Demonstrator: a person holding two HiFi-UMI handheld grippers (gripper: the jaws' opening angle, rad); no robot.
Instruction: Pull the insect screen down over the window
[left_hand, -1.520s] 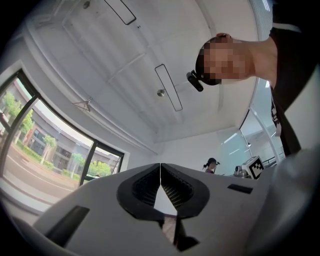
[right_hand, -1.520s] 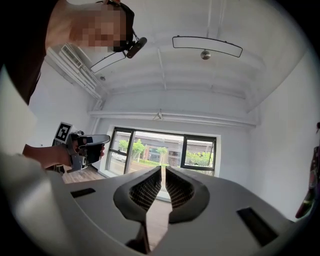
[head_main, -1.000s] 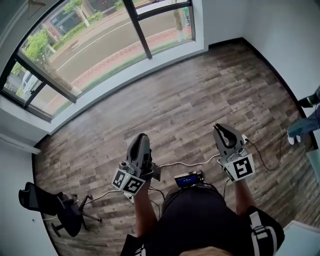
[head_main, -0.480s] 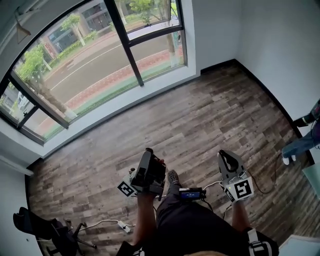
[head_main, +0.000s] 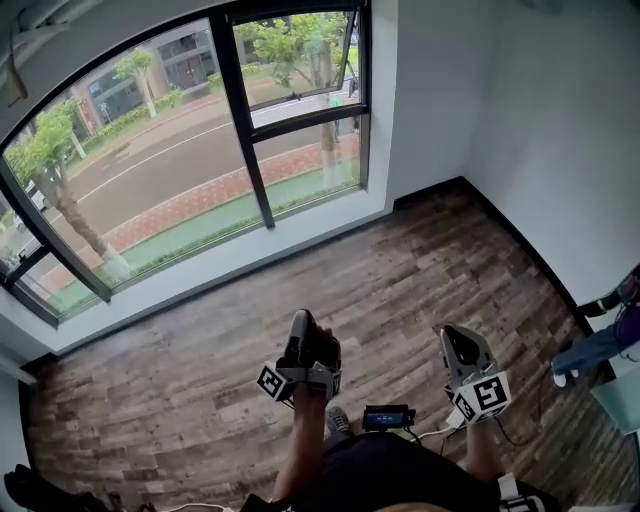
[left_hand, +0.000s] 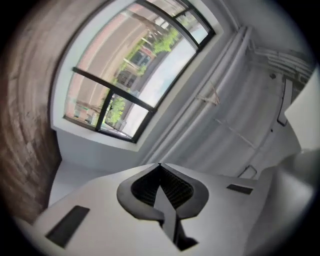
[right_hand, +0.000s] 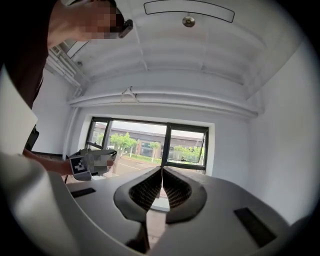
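Observation:
The window (head_main: 190, 170) with black frames fills the far wall, also seen in the left gripper view (left_hand: 125, 75) and the right gripper view (right_hand: 150, 142). No screen covers the glass. A white rail (right_hand: 165, 97) runs above it, with a thin triangular pull (right_hand: 129, 93) hanging from it, also visible from the left (left_hand: 212, 95). My left gripper (head_main: 300, 320) is raised toward the window, jaws shut and holding nothing (left_hand: 159, 165). My right gripper (head_main: 452, 335) is lower at the right, also shut and empty (right_hand: 161, 168). The left gripper (right_hand: 92, 162) shows in the right gripper view.
Wood-plank floor (head_main: 400, 270) runs to the white sill and the right wall. A person's leg and shoe (head_main: 590, 350) stand at the right edge. A small device with a cable (head_main: 387, 416) hangs at my waist. A black chair (head_main: 25, 490) is at the bottom left.
The view has moved nearer the window and tilted up. My left gripper has lifted and turned toward the glass. The right gripper has barely shifted. The chair has slid almost out of view.

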